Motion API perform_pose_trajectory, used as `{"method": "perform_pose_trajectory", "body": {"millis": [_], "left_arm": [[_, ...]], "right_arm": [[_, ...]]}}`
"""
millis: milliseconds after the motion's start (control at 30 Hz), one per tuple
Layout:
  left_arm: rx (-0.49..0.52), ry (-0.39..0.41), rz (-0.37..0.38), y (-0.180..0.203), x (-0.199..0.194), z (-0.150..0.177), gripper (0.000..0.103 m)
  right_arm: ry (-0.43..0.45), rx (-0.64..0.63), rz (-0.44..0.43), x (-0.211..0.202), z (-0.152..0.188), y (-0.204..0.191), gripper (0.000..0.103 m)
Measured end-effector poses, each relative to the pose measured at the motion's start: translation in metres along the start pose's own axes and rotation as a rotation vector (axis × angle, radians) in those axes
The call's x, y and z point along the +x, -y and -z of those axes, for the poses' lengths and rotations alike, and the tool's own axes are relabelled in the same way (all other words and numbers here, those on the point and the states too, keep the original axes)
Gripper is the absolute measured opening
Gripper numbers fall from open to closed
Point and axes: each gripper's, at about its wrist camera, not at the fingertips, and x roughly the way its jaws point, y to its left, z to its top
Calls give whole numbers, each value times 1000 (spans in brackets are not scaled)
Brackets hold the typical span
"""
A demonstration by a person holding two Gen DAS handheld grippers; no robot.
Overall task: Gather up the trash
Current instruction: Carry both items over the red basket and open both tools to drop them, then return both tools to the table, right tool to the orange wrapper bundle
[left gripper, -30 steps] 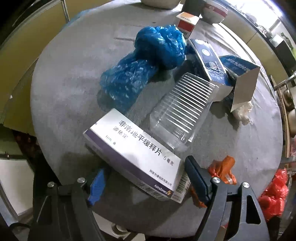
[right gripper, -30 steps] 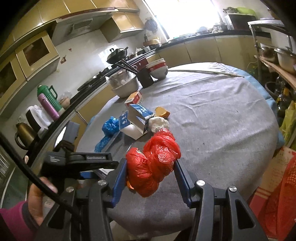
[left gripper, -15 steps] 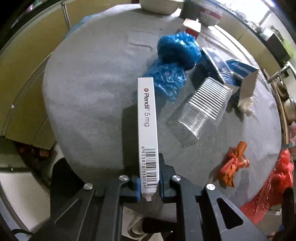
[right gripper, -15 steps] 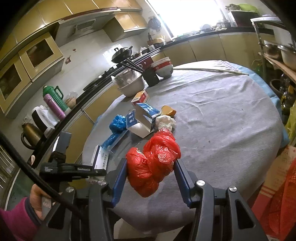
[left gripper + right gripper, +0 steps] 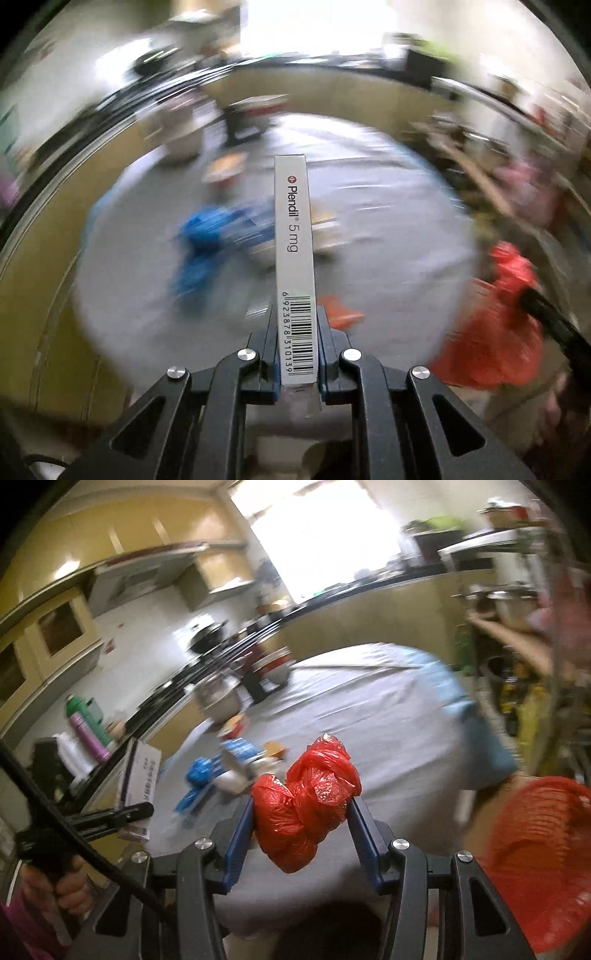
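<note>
Above the table (image 5: 388,221), left gripper (image 5: 297,332) clamping medicine box (image 5: 294,236); right gripper (image 5: 301,827) pinching red bag (image 5: 304,808)

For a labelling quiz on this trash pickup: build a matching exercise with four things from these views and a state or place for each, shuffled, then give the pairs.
Things
1. medicine box
2. red bag
3. blue bag
4. red basket

States
A. lying on the table
B. beside the table, to the right
C. clamped edge-up in the left gripper
D. squeezed in the right gripper

Pairs: 1-C, 2-D, 3-A, 4-B
</note>
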Motion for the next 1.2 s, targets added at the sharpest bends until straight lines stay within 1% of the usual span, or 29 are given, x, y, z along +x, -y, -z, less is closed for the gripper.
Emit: {"method": "perform_pose_trajectory", "body": {"millis": [33,67,133,167,200,267,333,367,433,500,533,600,667,700,733,767,800,833,900,967,1033,1133,1200], "left_arm": [[61,0,47,24,-1,-4,16],[131,-11,128,53,3,-9,16],[200,-25,238,92,13,-15,16],[241,-42,290,116,20,-19,16],[273,-61,331,137,25,-23,16],[341,-99,437,184,40,-25,16],[387,-126,485,216,52,-24,16],[419,-154,517,240,61,-21,16],[466,-200,561,272,76,-17,16],[519,-230,554,297,93,-11,17],[531,-244,556,303,99,-9,17],[551,-284,542,320,116,0,17],[571,-326,537,328,133,7,18],[577,-340,538,335,141,7,21],[584,-357,536,339,147,6,32],[578,-364,530,335,150,4,38],[568,-355,528,336,152,3,45],[555,-339,522,330,151,2,48],[529,-329,509,312,143,-2,49],[483,-304,506,284,132,-9,50],[441,-261,479,248,118,-12,58],[361,-207,425,192,104,-16,60],[280,-186,379,140,95,-15,62]], "right_arm": [[19,18,35,-12,-1,12,54],[36,41,70,-24,-1,27,54],[63,83,139,-43,-1,53,54],[80,114,212,-58,1,74,54],[86,138,268,-67,3,90,54],[91,204,344,-84,11,124,54],[81,253,395,-93,16,150,54],[52,277,436,-96,23,167,55],[29,324,457,-100,31,187,56],[12,400,448,-100,40,209,57],[4,427,437,-98,44,218,58],[-8,471,427,-91,50,231,59],[-29,527,404,-85,54,240,60],[-20,552,391,-86,58,242,61],[-9,565,385,-88,60,243,65],[14,577,372,-90,59,243,67],[25,577,368,-90,57,241,68],[34,571,367,-92,60,238,68],[55,548,373,-94,51,231,68],[87,515,351,-95,42,218,68],[110,471,320,-91,32,203,68],[92,366,252,-70,15,162,68],[62,308,199,-50,7,135,68]]}}
